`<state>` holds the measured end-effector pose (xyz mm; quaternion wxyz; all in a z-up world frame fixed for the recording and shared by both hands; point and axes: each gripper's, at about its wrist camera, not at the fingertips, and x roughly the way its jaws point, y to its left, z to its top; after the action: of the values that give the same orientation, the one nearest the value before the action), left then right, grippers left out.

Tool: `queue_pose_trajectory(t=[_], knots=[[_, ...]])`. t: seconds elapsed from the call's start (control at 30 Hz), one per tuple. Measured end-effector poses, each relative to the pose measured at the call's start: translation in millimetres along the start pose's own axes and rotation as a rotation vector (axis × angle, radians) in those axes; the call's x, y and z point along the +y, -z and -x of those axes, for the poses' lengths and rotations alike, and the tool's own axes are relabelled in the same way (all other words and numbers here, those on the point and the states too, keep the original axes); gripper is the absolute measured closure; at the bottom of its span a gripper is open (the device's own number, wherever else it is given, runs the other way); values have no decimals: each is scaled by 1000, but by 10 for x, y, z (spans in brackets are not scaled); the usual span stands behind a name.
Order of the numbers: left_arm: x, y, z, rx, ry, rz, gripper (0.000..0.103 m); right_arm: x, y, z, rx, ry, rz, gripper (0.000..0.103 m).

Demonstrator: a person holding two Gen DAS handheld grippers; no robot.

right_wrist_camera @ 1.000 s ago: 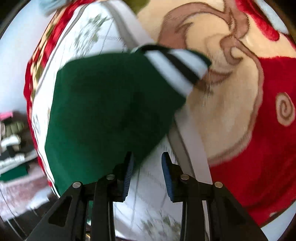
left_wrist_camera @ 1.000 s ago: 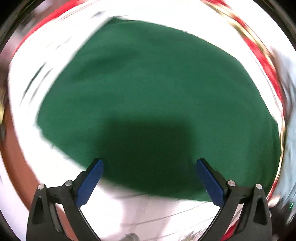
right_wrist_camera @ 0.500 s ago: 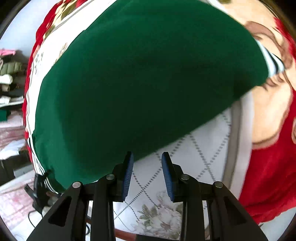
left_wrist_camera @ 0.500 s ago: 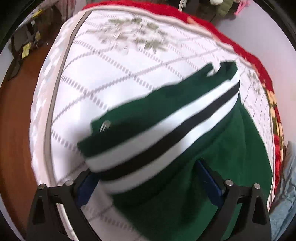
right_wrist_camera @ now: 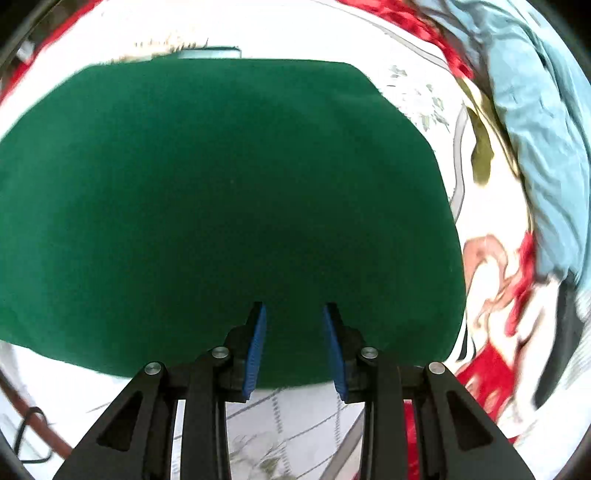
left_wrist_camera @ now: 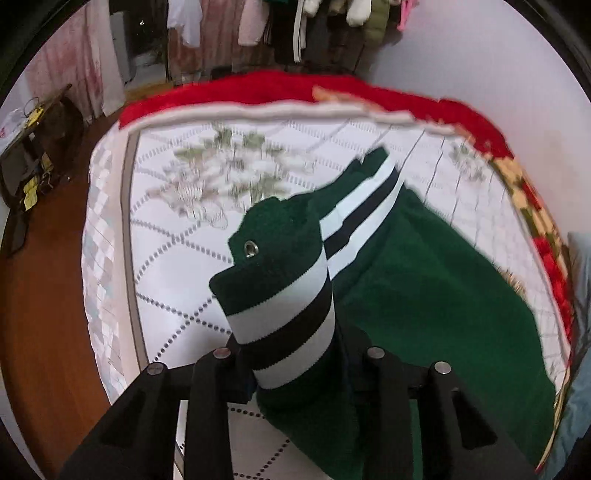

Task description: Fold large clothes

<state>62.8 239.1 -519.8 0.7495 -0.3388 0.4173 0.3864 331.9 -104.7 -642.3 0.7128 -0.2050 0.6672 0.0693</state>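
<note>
A dark green garment [left_wrist_camera: 443, 302] lies spread on the bed. Its hem band [left_wrist_camera: 288, 325], striped white and black, stands bunched up between the jaws of my left gripper [left_wrist_camera: 295, 362]. Those jaws are closing and the fabric hides the pads. A metal eyelet [left_wrist_camera: 251, 248] shows on the green flap above the band. In the right wrist view the same garment [right_wrist_camera: 221, 184] fills most of the frame as a flat green sheet. My right gripper [right_wrist_camera: 294, 314] hangs over its near edge, pointing down, jaws a narrow gap apart with nothing between them.
The garment rests on a white quilted bedspread [left_wrist_camera: 177, 258] over a red blanket [left_wrist_camera: 258, 88]. A light blue cloth [right_wrist_camera: 535, 129] lies at the right. Wooden floor [left_wrist_camera: 44, 295], a dark table [left_wrist_camera: 33, 147] and hanging clothes [left_wrist_camera: 295, 29] lie beyond the bed.
My left gripper's jaws came in from wide apart onto the striped band, which now stands bunched between them. The right gripper swung and rolled over the green garment, its gap unchanged.
</note>
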Motion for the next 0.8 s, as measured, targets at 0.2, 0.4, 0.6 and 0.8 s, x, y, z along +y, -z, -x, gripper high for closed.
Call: queue_pose_trajectory(t=[0.2, 0.4, 0.6, 0.8], knots=[[11, 91, -497, 81, 41, 41, 22, 138, -53, -340, 48, -34, -67, 70], [-189, 59, -418, -21, 27, 32, 70, 88, -99, -394, 43, -24, -56, 70], [-532, -237, -12, -135, -17, -93, 79, 343, -124, -261, 64, -54, -61, 70], [-901, -584, 554, -313, -91, -318, 81, 284, -124, -118, 53, -181, -118, 52]])
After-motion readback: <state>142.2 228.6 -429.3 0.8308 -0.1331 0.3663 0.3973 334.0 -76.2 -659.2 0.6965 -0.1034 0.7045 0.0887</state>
